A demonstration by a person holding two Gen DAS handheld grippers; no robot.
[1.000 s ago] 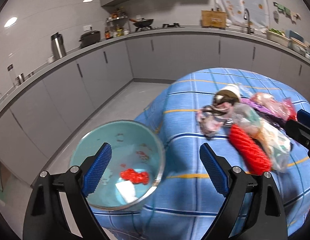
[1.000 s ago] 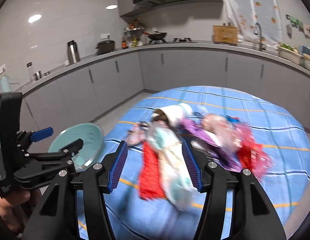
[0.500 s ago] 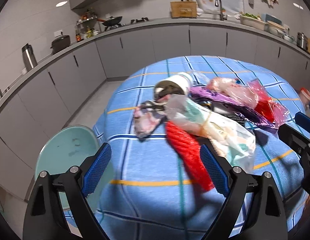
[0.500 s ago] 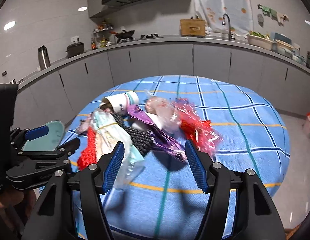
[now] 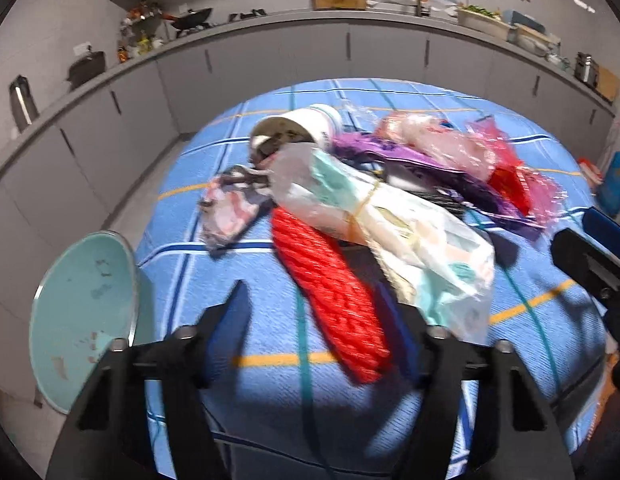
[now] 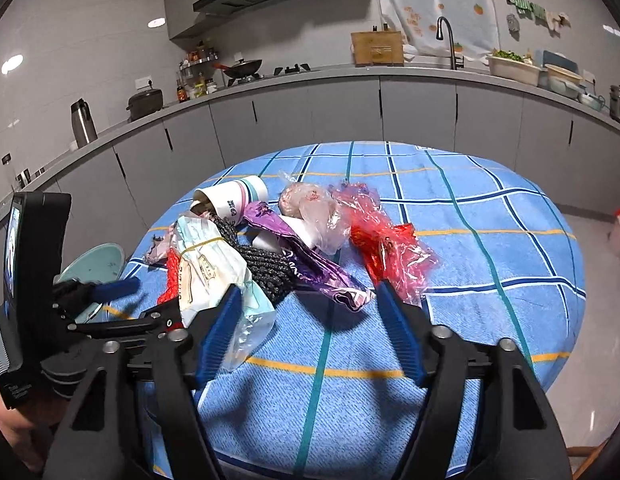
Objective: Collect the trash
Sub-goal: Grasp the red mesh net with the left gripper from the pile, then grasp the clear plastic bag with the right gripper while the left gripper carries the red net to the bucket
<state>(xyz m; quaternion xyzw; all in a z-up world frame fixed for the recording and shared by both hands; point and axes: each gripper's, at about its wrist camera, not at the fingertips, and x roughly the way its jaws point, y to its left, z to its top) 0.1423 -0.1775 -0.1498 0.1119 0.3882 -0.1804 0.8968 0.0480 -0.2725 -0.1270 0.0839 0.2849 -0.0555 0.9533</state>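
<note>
Red mesh bag [image 5: 334, 292] lies between the closing left tool [image 5: 314, 320]

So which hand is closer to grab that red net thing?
Probably the left. The left hand-held gripper has the red net lying between its closing fingers. The right hand-held gripper, jaws opening, faces the purple wrapper instead.

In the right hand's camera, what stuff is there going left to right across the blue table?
Teal bin → red mesh net → white paper cup → purple wrapper → red cellophane.
</note>
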